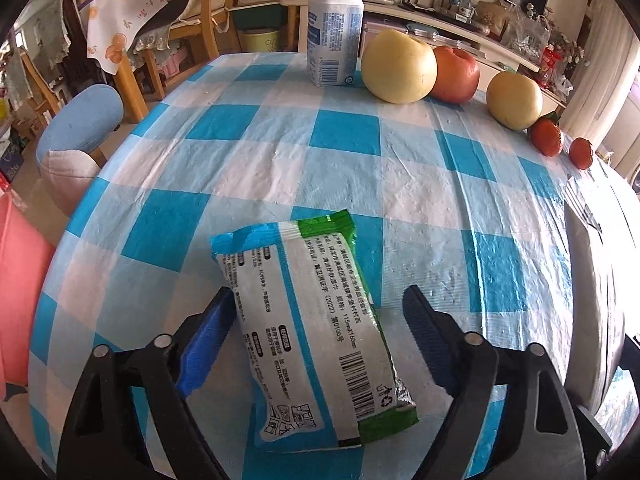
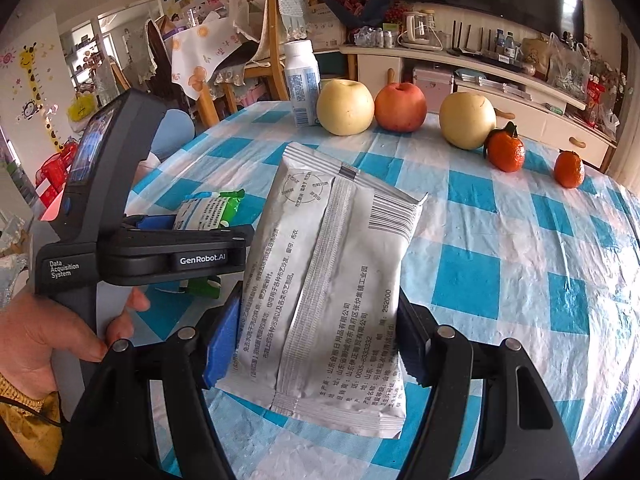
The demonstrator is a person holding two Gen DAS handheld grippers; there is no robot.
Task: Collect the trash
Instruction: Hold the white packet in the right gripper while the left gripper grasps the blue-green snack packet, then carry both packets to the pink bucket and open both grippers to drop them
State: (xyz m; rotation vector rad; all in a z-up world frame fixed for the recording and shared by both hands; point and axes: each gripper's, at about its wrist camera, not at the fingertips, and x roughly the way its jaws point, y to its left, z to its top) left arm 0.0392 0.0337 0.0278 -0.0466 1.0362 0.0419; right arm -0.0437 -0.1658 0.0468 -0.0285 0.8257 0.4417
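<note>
A green, blue and white wet-wipe packet (image 1: 312, 328) lies on the blue-checked tablecloth (image 1: 280, 128). My left gripper (image 1: 320, 312) is open around it: the left pad touches the packet's edge, the right pad stands a little apart. In the right wrist view this packet (image 2: 208, 210) shows behind the left gripper's black body (image 2: 160, 252). My right gripper (image 2: 318, 320) is shut on a silver foil sachet (image 2: 328, 280), holding it tilted above the table. A white plastic bottle (image 1: 335, 28) stands at the table's far edge; it also shows in the right wrist view (image 2: 302, 82).
Fruit lines the far edge: a yellow apple (image 2: 346, 106), a red apple (image 2: 400, 106), another yellow apple (image 2: 468, 120) and two tangerines (image 2: 506, 152). A blue stool (image 1: 80, 120) and wooden chairs (image 1: 200, 40) stand left of the table. A person's hand (image 2: 48, 336) holds the left gripper.
</note>
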